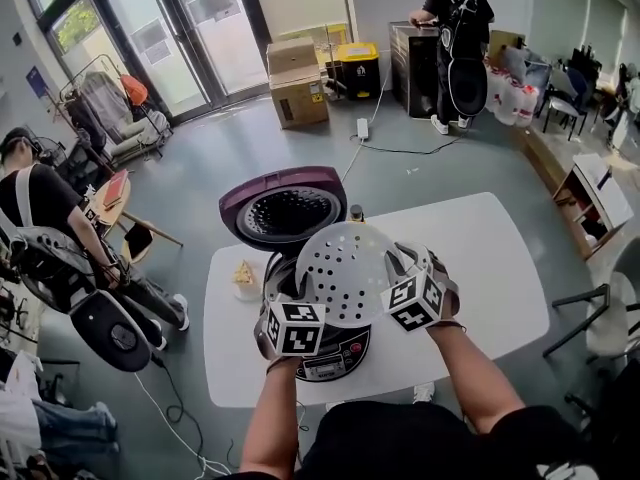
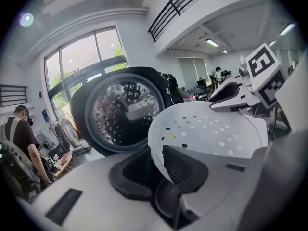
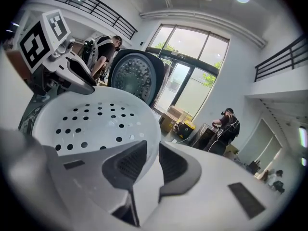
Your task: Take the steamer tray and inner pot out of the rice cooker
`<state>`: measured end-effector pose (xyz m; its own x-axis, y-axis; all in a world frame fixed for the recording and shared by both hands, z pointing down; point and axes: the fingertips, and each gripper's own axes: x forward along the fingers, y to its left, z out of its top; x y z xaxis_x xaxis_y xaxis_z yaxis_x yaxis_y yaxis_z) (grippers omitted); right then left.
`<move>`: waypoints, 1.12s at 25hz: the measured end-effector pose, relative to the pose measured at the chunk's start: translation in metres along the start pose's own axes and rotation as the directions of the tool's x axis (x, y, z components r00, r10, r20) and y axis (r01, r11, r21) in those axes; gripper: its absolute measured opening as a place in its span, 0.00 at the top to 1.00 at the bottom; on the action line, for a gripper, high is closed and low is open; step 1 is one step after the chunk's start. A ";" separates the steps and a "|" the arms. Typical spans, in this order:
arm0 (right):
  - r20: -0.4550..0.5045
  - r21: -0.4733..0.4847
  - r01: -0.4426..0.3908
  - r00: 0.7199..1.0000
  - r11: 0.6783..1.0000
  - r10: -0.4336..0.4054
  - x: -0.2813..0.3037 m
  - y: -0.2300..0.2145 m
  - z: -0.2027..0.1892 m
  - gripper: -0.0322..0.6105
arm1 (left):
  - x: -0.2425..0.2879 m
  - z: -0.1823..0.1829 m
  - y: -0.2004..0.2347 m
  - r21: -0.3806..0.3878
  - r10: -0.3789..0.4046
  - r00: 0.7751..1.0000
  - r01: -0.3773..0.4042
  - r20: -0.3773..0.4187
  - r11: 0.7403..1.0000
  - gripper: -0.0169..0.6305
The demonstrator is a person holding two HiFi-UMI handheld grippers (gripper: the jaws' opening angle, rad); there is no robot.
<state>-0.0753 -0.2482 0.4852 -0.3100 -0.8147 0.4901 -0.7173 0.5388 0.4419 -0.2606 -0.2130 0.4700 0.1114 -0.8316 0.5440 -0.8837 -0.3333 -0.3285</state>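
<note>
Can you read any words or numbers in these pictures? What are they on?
No text can be read.
Rice cooker panel: print too small.
Cardboard box: markings blurred.
Door papers: too blurred.
Marker cubes: square patterns only, no letters.

Rice cooker (image 1: 340, 352) mouth hidden under steamer tray (image 1: 345, 268), yellowish scrap (image 1: 245, 273) perhaps food
</note>
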 end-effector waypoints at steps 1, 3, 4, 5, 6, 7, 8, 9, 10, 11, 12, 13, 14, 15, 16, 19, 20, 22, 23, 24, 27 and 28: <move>0.000 -0.002 0.001 1.000 1.000 -0.001 -0.001 -0.008 -0.005 0.82 | 0.002 0.006 -0.008 -0.004 -0.001 1.000 0.001 0.002 1.000 0.84; -0.001 -0.005 0.005 1.000 1.000 -0.005 -0.004 -0.027 -0.017 0.82 | 0.009 0.017 -0.026 -0.011 -0.005 1.000 0.005 0.008 1.000 0.84; -0.002 -0.005 0.008 1.000 1.000 -0.008 -0.005 -0.037 -0.024 0.83 | 0.013 0.023 -0.036 -0.013 -0.007 1.000 0.007 0.010 1.000 0.84; -0.003 -0.003 0.011 1.000 1.000 -0.011 -0.006 -0.046 -0.031 0.83 | 0.017 0.029 -0.045 -0.014 -0.009 1.000 0.009 0.011 1.000 0.84; -0.005 0.000 0.013 1.000 1.000 -0.013 -0.007 -0.055 -0.039 0.83 | 0.022 0.035 -0.054 -0.013 -0.010 1.000 0.011 0.012 1.000 0.84; -0.008 0.002 0.015 1.000 1.000 -0.015 -0.007 -0.064 -0.046 0.83 | 0.027 0.041 -0.063 -0.012 -0.012 1.000 0.012 0.013 1.000 0.84; -0.011 0.004 0.017 1.000 1.000 -0.017 -0.007 -0.074 -0.053 0.83 | 0.033 0.047 -0.071 -0.011 -0.015 1.000 0.015 0.014 1.000 0.85; -0.013 0.005 0.019 1.000 1.000 -0.019 -0.007 -0.083 -0.061 0.83 | 0.038 0.053 -0.080 -0.010 -0.018 1.000 0.018 0.015 1.000 0.85; -0.016 0.007 0.022 1.000 1.000 -0.022 -0.006 -0.092 -0.069 0.83 | 0.044 0.059 -0.090 -0.010 -0.021 1.000 0.021 0.016 1.000 0.85; -0.019 0.008 0.025 1.000 1.000 -0.024 -0.006 -0.101 -0.077 0.83 | 0.050 0.064 -0.099 -0.009 -0.024 1.000 0.024 0.016 1.000 0.85; -0.023 0.010 0.027 0.999 1.000 -0.027 -0.006 -0.110 -0.085 0.83 | 0.055 0.070 -0.108 -0.008 -0.027 1.000 0.027 0.015 1.000 0.85; -0.027 0.013 0.030 0.999 0.999 -0.029 -0.006 -0.119 -0.092 0.83 | 0.061 0.075 -0.117 -0.006 -0.030 0.999 0.030 0.012 1.000 0.85; -0.032 0.016 0.032 0.999 0.999 -0.032 -0.006 -0.127 -0.099 0.83 | 0.066 0.079 -0.126 -0.003 -0.035 0.999 0.035 0.008 0.999 0.85; -0.038 0.019 0.034 0.999 0.999 -0.033 -0.006 -0.135 -0.106 0.83 | 0.072 0.083 -0.133 0.001 -0.039 0.999 0.039 0.002 0.999 0.85; -0.044 0.022 0.035 0.998 0.999 -0.034 -0.005 -0.142 -0.113 0.83 | 0.078 0.086 -0.141 0.005 -0.044 0.999 0.044 -0.002 0.999 0.84; -0.062 0.024 0.039 0.997 0.999 -0.037 0.003 -0.162 -0.139 0.83 | 0.100 0.092 -0.167 0.009 -0.056 0.998 0.056 -0.011 0.998 0.84; -0.068 0.023 0.038 0.997 0.999 -0.036 0.007 -0.167 -0.148 0.83 | 0.109 0.092 -0.175 0.007 -0.058 0.998 0.058 -0.015 0.998 0.84; -0.080 0.021 0.031 0.996 0.999 -0.029 0.018 -0.177 -0.162 0.83 | 0.125 0.092 -0.188 -0.006 -0.061 0.998 0.061 -0.022 0.998 0.84; -0.086 0.021 0.027 0.996 0.999 -0.025 0.024 -0.182 -0.167 0.83 | 0.134 0.092 -0.192 -0.015 -0.061 0.998 0.061 -0.026 0.998 0.84; -0.091 0.020 0.023 0.996 1.000 -0.021 0.030 -0.187 -0.172 0.83 | 0.143 0.091 -0.196 -0.025 -0.061 0.998 0.060 -0.031 0.998 0.84; -0.113 0.017 0.008 0.994 1.000 -0.006 0.052 -0.196 -0.191 0.84 | 0.170 0.084 -0.210 -0.050 -0.062 0.997 0.059 -0.050 0.997 0.84; -0.121 0.015 0.003 0.993 1.000 -0.002 0.060 -0.196 -0.201 0.84 | 0.180 0.079 -0.216 -0.055 -0.062 0.997 0.059 -0.056 0.997 0.84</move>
<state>0.1725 -0.3595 0.5787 -0.2310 -0.7836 0.5768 -0.7273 0.5328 0.4326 -0.0139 -0.3260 0.5773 0.1407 -0.7832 0.6056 -0.8994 -0.3569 -0.2526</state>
